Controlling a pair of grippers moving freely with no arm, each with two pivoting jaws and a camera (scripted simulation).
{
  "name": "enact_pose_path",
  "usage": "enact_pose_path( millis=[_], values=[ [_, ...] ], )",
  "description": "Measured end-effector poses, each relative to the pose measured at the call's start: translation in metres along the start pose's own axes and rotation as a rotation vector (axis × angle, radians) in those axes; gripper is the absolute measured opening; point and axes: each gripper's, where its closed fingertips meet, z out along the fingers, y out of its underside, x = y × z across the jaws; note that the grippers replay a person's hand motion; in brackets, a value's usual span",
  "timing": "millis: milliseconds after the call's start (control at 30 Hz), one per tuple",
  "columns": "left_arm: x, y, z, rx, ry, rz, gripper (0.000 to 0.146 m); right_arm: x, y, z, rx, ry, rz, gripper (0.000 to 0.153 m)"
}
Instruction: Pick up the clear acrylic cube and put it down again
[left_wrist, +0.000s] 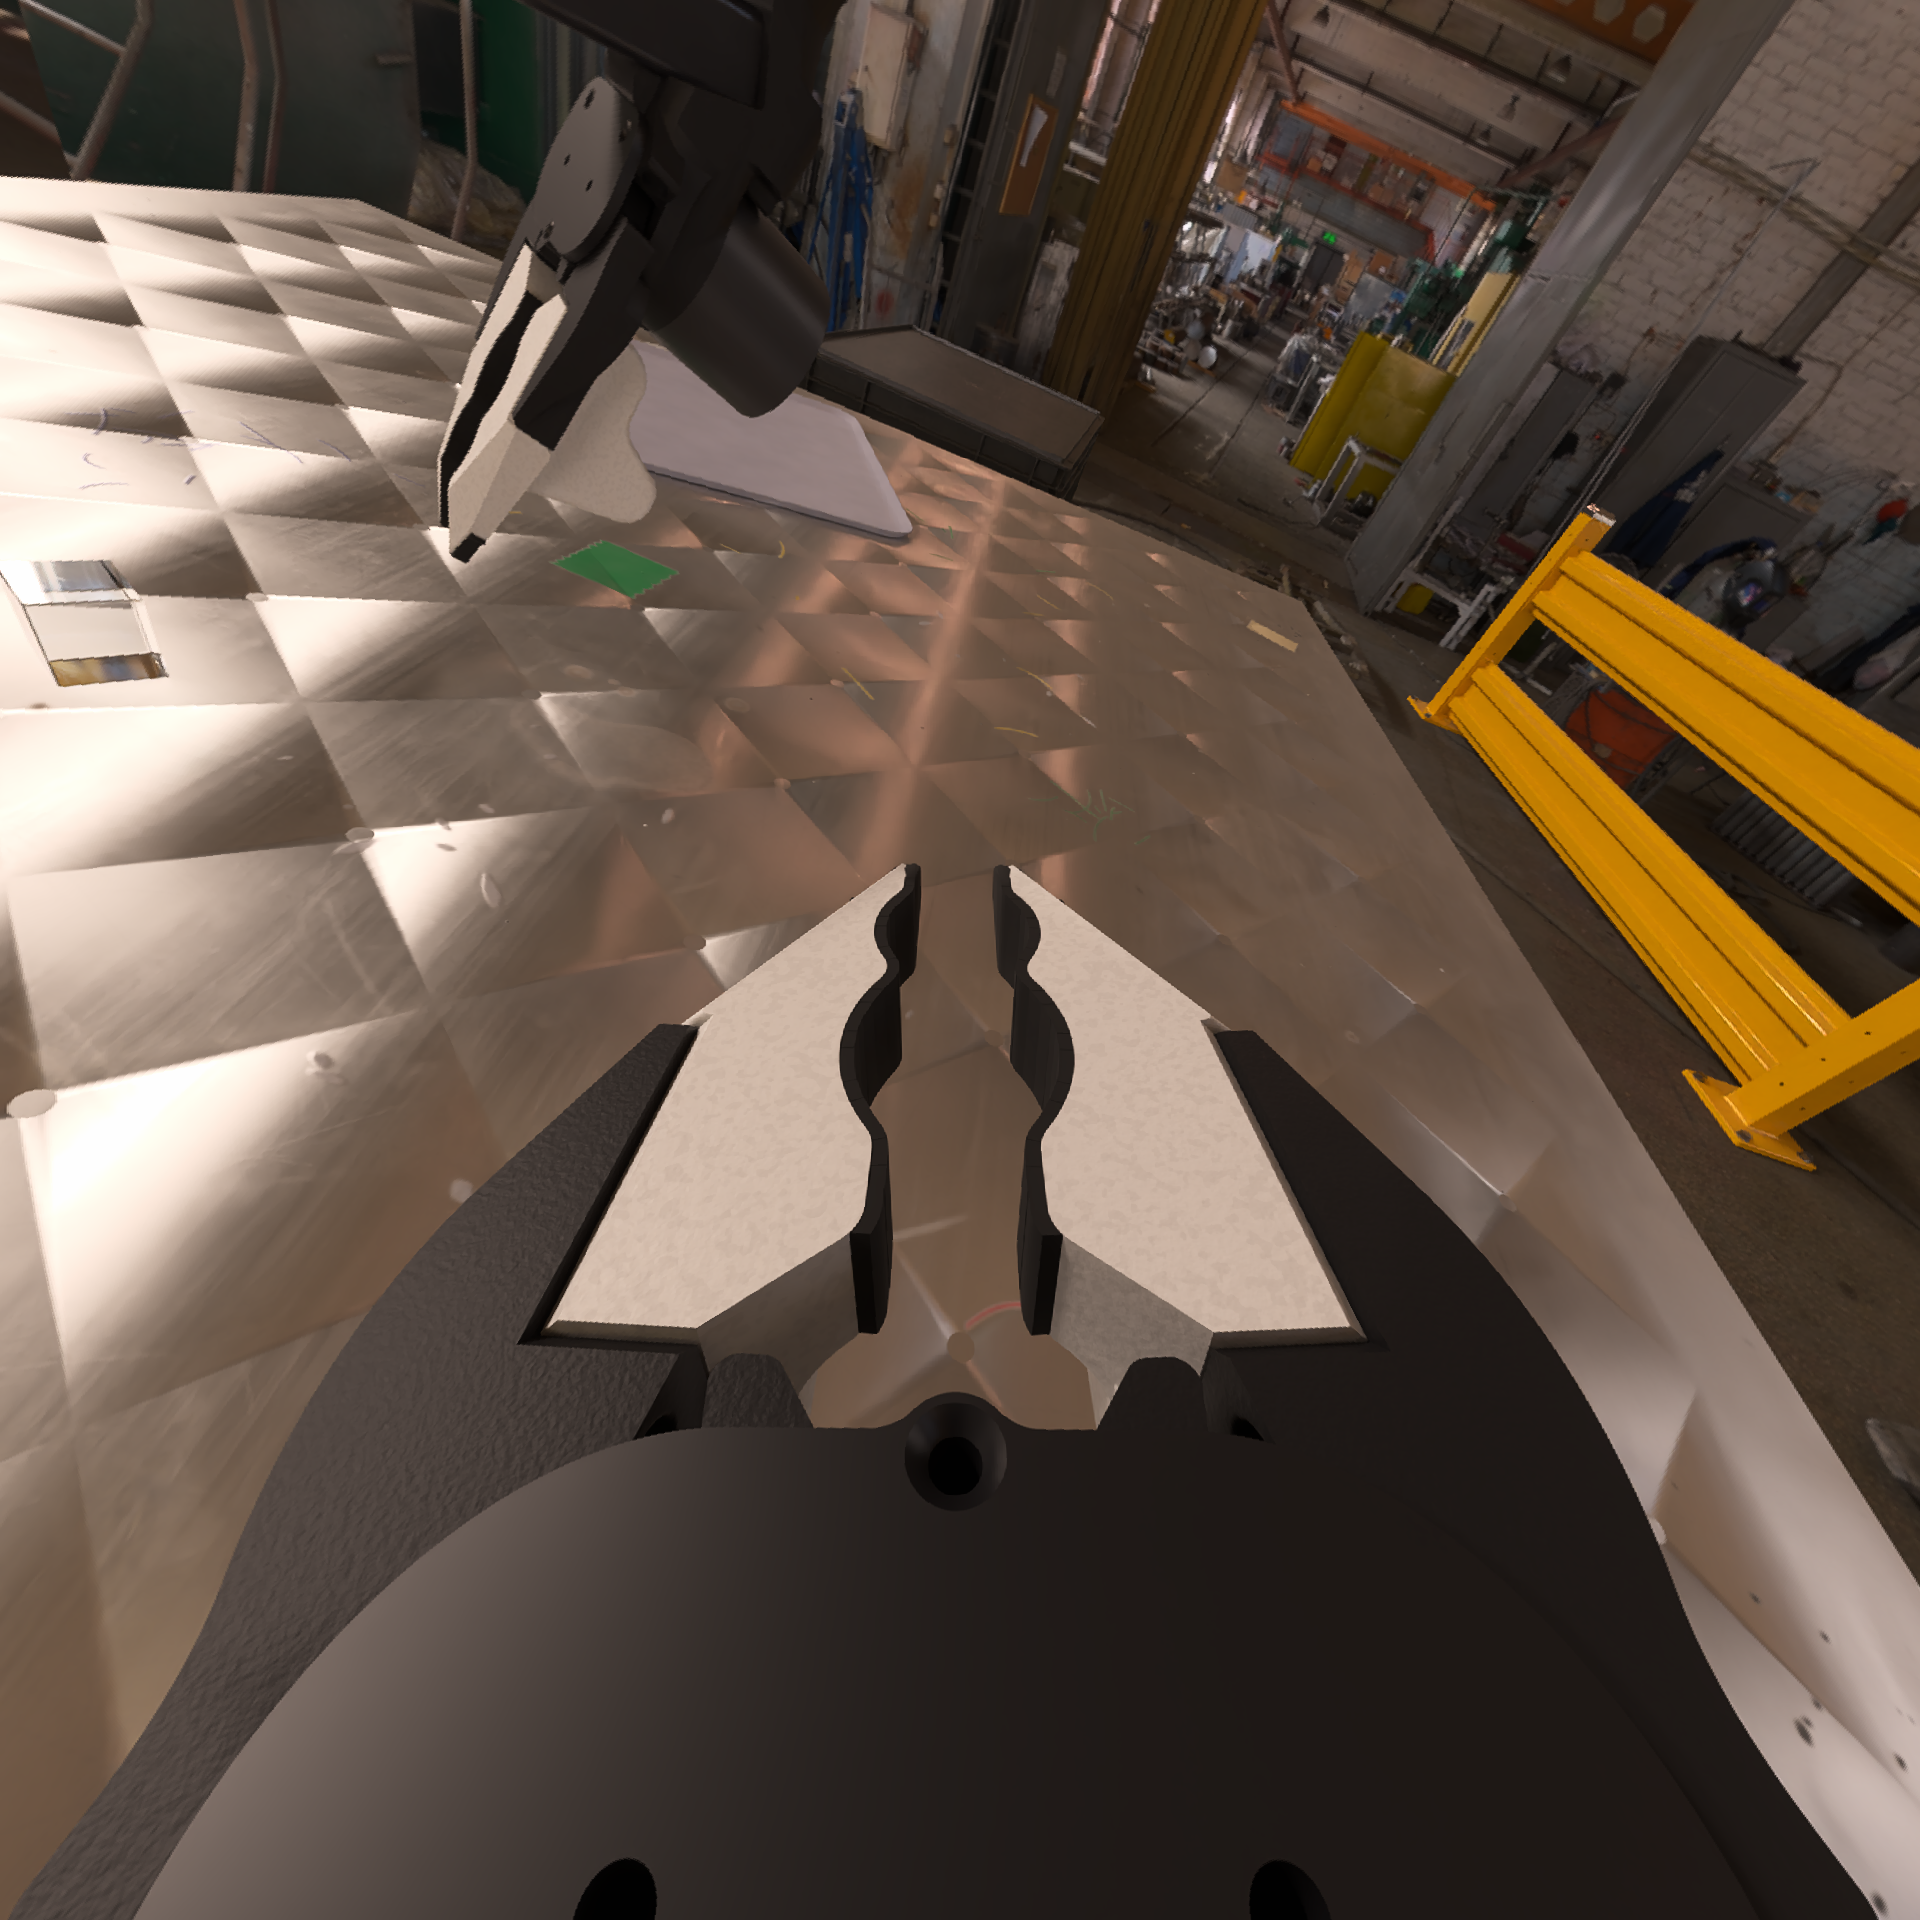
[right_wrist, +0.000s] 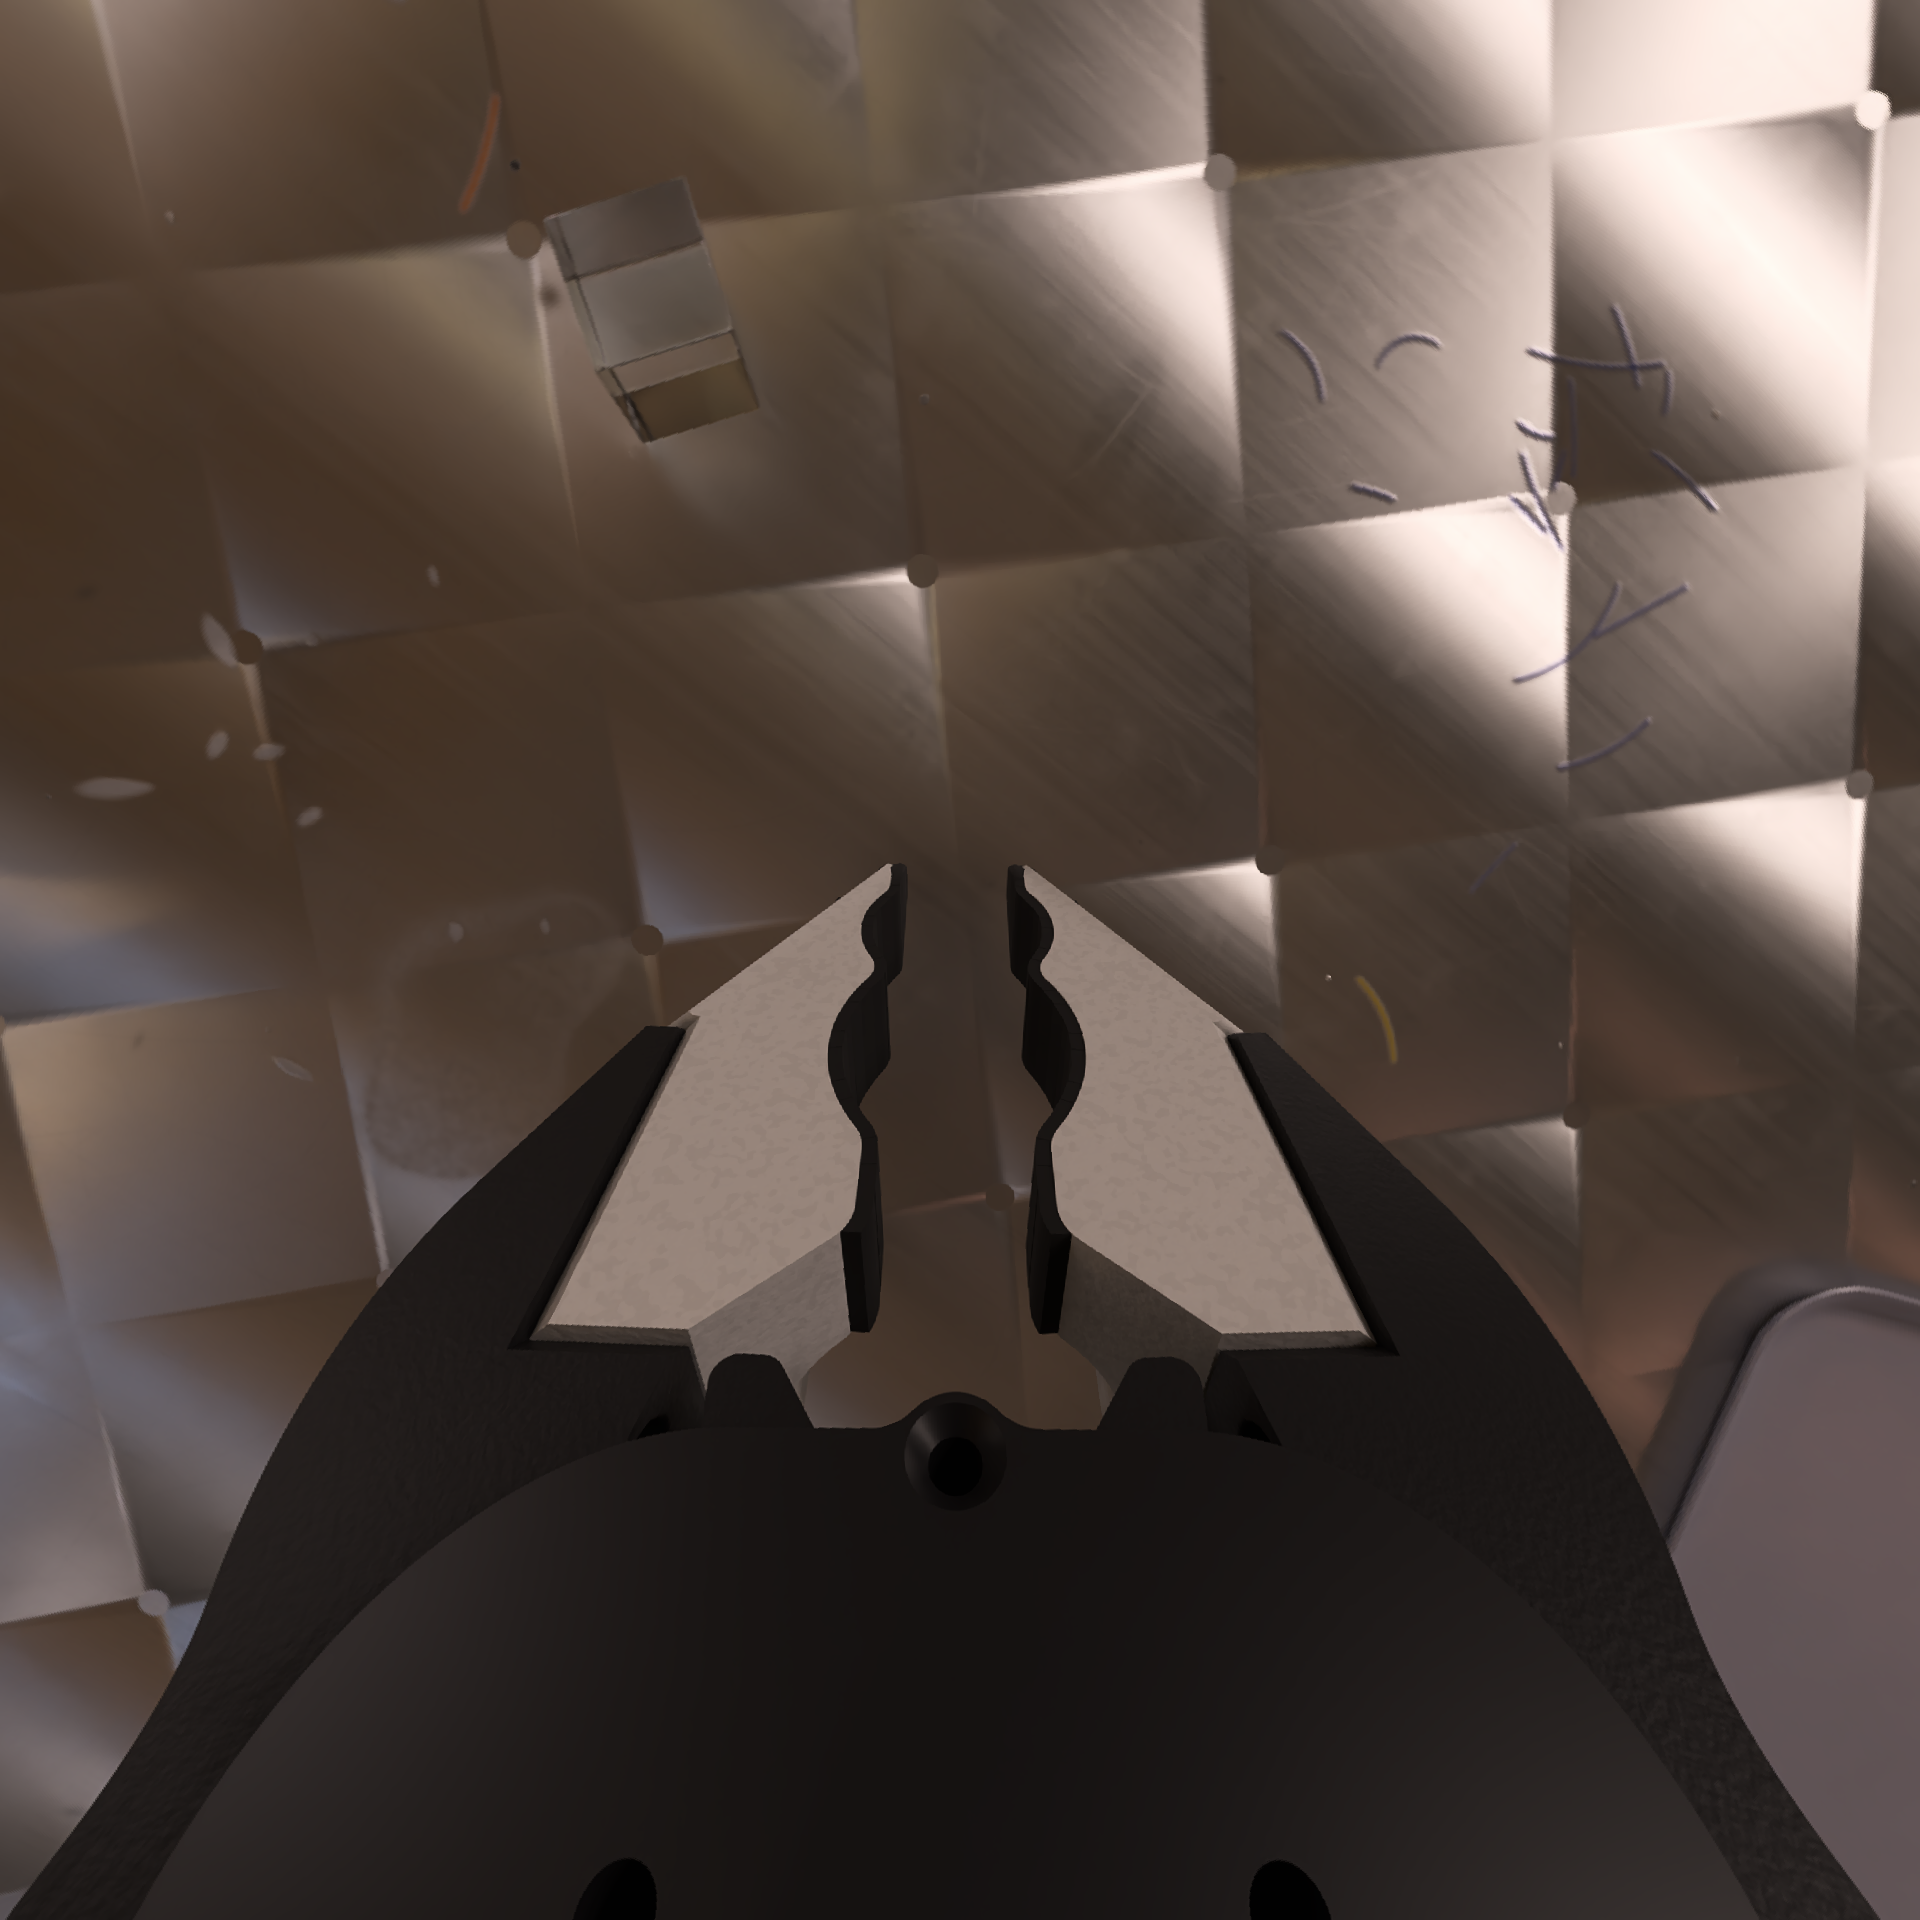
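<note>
Strong glare streaks the brushed, checker-patterned metal tabletop (left_wrist: 312, 935) in the left wrist view, brightest at its left side. The right wrist view is dimmer, its lower left in shade, with bright diagonal bands upper right. Both views are sharp; straight lines bow toward the edges.

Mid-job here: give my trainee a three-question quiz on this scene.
1. True or false: the clear acrylic cube is held between the right gripper's fingers.
2. Multiple choice: what does the cube rest on? A) brushed metal checkered table B) pale grey rounded tray C) flat green square patch
3. Fill in: the left gripper holds ____.

Key: 1 false; 2 A; 3 nothing.
</note>
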Motion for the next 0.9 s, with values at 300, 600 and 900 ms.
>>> enact_pose_path(
  millis=[300, 600, 900],
  values=[
    [-0.003, -0.001, -0.001, 0.007, -0.015, 0.002, 0.014, -0.012, -0.011, -0.012, 0.023, -0.025, -0.047, 0.019],
    [-0.003, 0.002, 0.000, -0.022, -0.048, 0.061, 0.015, -0.074, -0.043, -0.040, 0.156, 0.010, -0.292, 0.059],
    [-0.007, 0.001, -0.004, -0.013, -0.077, 0.073, 0.014, -0.060, -0.083, 0.042, 0.062, -0.149, -0.263, 0.066]
  ],
)
